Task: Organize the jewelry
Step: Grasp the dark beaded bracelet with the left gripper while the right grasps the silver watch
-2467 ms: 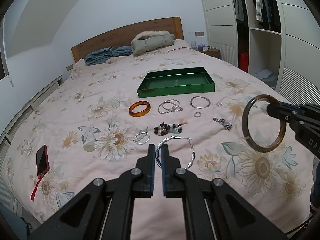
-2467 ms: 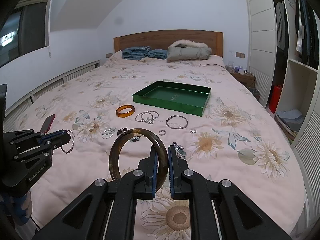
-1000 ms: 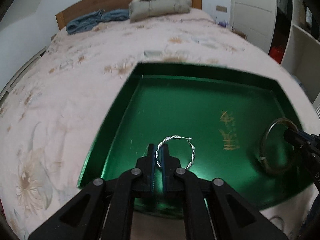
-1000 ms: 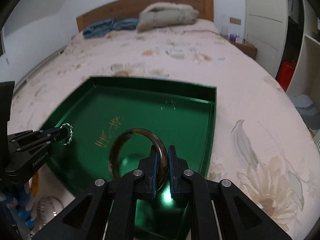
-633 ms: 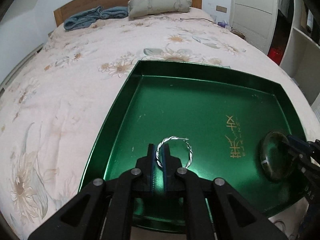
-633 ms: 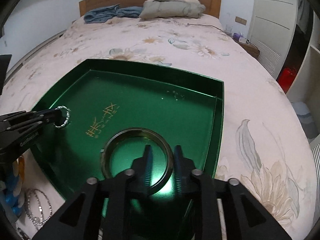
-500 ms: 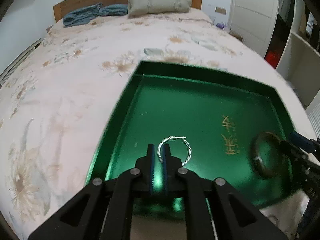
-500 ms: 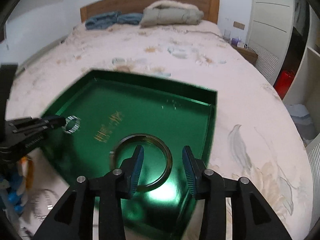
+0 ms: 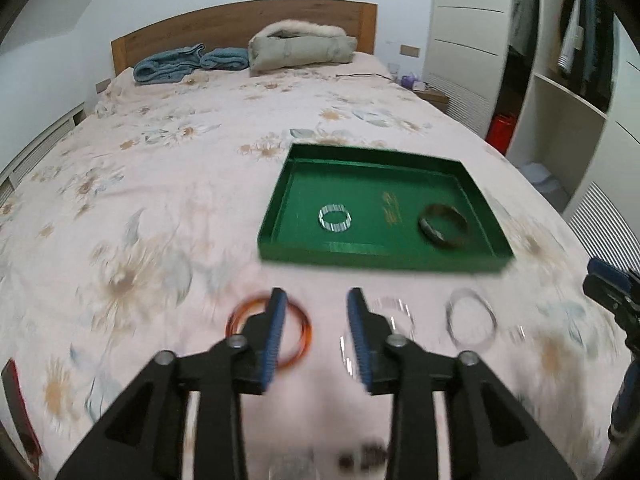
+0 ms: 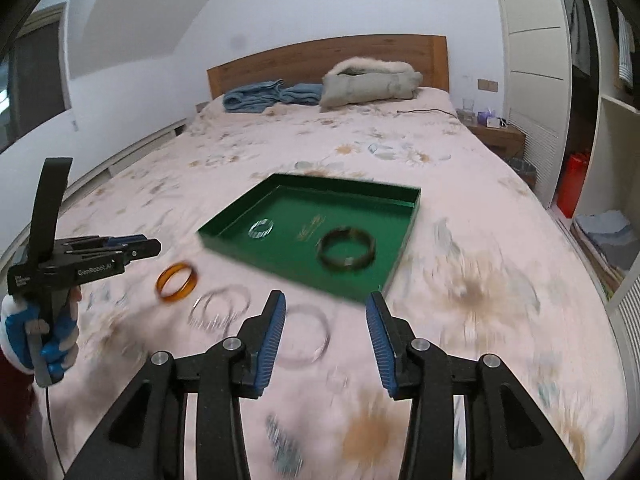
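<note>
A green tray [image 9: 276, 216] [image 10: 404, 236] lies on the bed and holds a twisted silver hoop [image 9: 335, 219] [image 10: 261, 227] and a dark bangle [image 9: 443, 225] [image 10: 346, 256]. My left gripper [image 9: 316, 300] is open and empty above an amber bangle [image 9: 301, 338] [image 10: 177, 282] on the bedspread. My right gripper [image 10: 326, 304] is open and empty in front of the tray, above a thin silver bangle [image 10: 316, 332] [image 9: 471, 323]. A beaded bracelet [image 10: 219, 306] [image 9: 394, 308] lies between them. The image is motion-blurred.
A red phone [image 9: 20, 412] lies at the bed's left edge. Dark beads [image 9: 366, 458] and small rings lie near the front. Folded blue cloth [image 9: 188, 62] and a grey coat [image 9: 300, 46] sit by the headboard. A wardrobe [image 9: 560, 80] stands right.
Both grippers opened, leaving the silver hoop and the dark bangle in the tray, then pulled back from the tray toward the jewelry on the bedspread.
</note>
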`<control>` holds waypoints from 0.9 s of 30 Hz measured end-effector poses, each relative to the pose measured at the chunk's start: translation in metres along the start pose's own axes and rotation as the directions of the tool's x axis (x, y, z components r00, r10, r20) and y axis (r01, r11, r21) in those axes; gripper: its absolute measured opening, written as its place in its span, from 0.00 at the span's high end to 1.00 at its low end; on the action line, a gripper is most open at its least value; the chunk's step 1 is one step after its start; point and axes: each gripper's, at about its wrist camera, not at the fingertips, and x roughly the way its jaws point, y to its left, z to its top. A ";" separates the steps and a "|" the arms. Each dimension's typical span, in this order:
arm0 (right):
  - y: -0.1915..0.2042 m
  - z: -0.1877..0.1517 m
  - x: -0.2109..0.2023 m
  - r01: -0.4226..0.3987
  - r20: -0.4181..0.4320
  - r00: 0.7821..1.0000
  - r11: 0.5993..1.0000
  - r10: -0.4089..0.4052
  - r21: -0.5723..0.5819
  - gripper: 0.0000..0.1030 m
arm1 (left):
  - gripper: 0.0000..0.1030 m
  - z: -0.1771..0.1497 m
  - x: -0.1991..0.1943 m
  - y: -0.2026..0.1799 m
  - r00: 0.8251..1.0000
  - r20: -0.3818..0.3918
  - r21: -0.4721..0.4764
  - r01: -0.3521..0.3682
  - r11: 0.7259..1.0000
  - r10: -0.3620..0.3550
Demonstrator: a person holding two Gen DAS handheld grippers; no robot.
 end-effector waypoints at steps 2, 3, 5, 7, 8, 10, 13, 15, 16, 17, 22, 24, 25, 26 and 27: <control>0.003 -0.018 -0.011 -0.016 -0.011 1.000 1.000 0.016 0.009 0.54 | 0.58 -0.021 -0.014 -0.003 1.000 -0.001 0.009 0.011 1.000 -0.011; 0.005 -0.030 -0.015 -0.027 -0.025 0.999 1.000 0.028 0.015 0.53 | 0.58 -0.033 -0.020 -0.005 1.000 -0.006 0.018 0.017 1.000 -0.016; 0.009 -0.045 -0.016 -0.035 -0.050 0.998 0.999 0.036 0.015 0.52 | 0.58 -0.056 -0.027 -0.012 0.999 -0.024 0.045 0.030 0.999 -0.029; 0.013 -0.059 -0.014 -0.046 -0.082 0.996 0.999 0.047 0.018 0.52 | 0.57 -0.071 -0.030 -0.016 0.998 -0.044 0.063 0.049 0.997 -0.047; 0.015 -0.067 -0.014 -0.051 -0.094 0.994 0.998 0.053 0.020 0.52 | 0.57 -0.080 -0.031 -0.018 0.997 -0.054 0.067 0.062 0.996 -0.059; 0.017 -0.078 -0.012 -0.057 -0.111 0.992 0.998 0.060 0.025 0.52 | 0.57 -0.090 -0.031 -0.019 0.995 -0.066 0.071 0.083 0.994 -0.079; 0.018 -0.090 -0.006 -0.068 -0.130 0.989 0.997 0.073 0.037 0.52 | 0.57 -0.098 -0.029 -0.021 0.992 -0.078 0.085 0.110 0.990 -0.103; 0.019 -0.095 -0.001 -0.071 -0.140 0.987 0.997 0.076 0.037 0.51 | 0.57 -0.100 -0.024 -0.022 0.990 -0.084 0.094 0.125 0.988 -0.117; 0.019 -0.096 0.002 -0.074 -0.146 0.986 0.997 0.079 0.037 0.50 | 0.57 -0.099 -0.021 -0.023 0.988 -0.088 0.097 0.133 0.986 -0.125; 0.019 -0.097 0.004 -0.077 -0.150 0.985 0.996 0.082 0.037 0.49 | 0.57 -0.099 -0.017 -0.024 0.987 -0.094 0.102 0.142 0.985 -0.132; 0.018 -0.100 0.025 -0.081 -0.180 0.980 0.996 0.086 0.034 0.49 | 0.56 -0.101 0.006 -0.034 0.980 -0.132 0.146 0.167 0.975 -0.148; 0.017 -0.103 0.033 -0.074 -0.193 0.978 0.997 0.079 0.032 0.49 | 0.56 -0.102 0.017 -0.037 0.979 -0.146 0.162 0.166 0.973 -0.143; 0.016 -0.104 0.038 -0.073 -0.200 0.977 0.997 0.078 0.034 0.49 | 0.56 -0.102 0.021 -0.039 0.979 -0.150 0.170 0.163 0.972 -0.138; 0.015 -0.105 0.041 -0.074 -0.205 0.976 0.997 0.080 0.037 0.48 | 0.56 -0.102 0.025 -0.039 0.978 -0.157 0.172 0.167 0.971 -0.140; 0.015 -0.107 0.045 -0.073 -0.210 0.974 0.997 0.080 0.037 0.48 | 0.56 -0.103 0.030 -0.040 0.974 -0.170 0.171 0.181 0.968 -0.152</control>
